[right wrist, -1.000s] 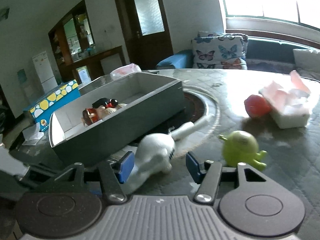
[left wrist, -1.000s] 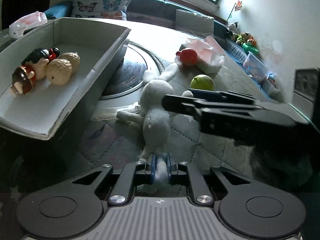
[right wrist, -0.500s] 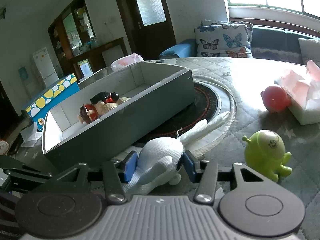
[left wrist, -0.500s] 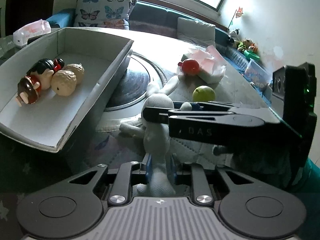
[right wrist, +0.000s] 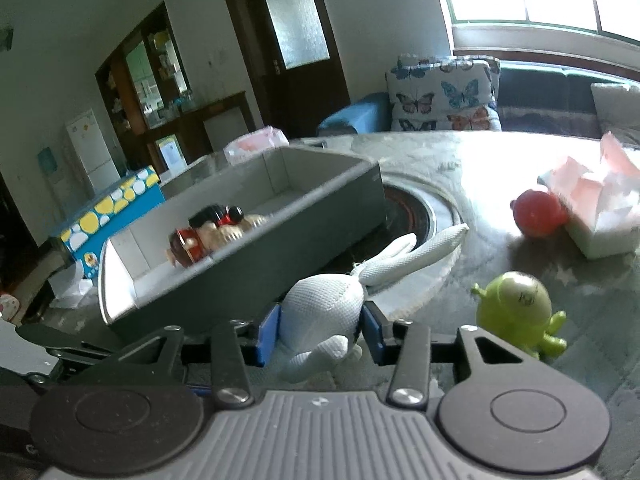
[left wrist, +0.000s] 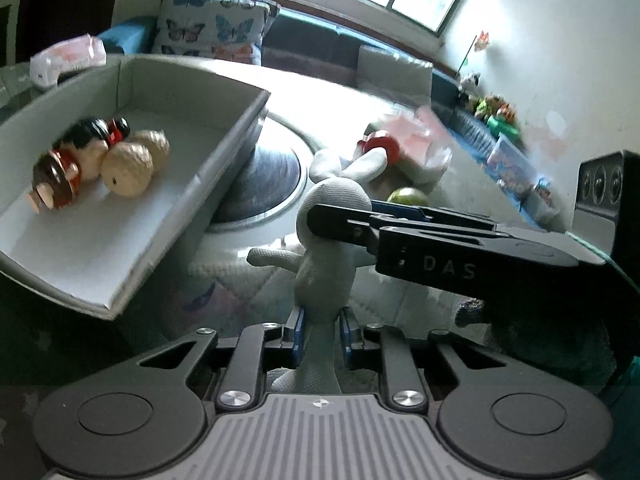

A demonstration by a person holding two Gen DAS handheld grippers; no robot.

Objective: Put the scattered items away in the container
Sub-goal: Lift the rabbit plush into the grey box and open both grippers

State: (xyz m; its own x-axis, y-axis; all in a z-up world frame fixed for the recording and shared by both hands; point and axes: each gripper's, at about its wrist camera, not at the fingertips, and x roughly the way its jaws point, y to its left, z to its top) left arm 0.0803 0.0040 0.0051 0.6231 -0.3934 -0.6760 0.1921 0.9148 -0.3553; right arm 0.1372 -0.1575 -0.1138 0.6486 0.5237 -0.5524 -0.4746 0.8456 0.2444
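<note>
White knitted-cloth rabbit doll (right wrist: 324, 312): coarse woven mesh texture, matt, soft. Grey cardboard tray (left wrist: 224, 160): matt paper board, smooth white inner lining, raw cut edges. Two tan round figures (left wrist: 128, 168) inside tray: finely textured, matt. Red-and-brown figurine (left wrist: 56, 176): glossy plastic. Green one-eyed plastic monster toy (right wrist: 516, 312): smooth, slight sheen. Red round plastic toy (right wrist: 538, 212): glossy. Bench (right wrist: 600, 280) covered with grey-green quilted cloth, stitched, matt. Round inset plate (left wrist: 264, 176) in bench: dark glossy centre, polished metal ring. Right gripper (right wrist: 320, 334): black matt plastic body, blue rubbery-looking pads, shiny metal screws. Left gripper (left wrist: 320, 334): same finish, ribbed grey plastic housing.
</note>
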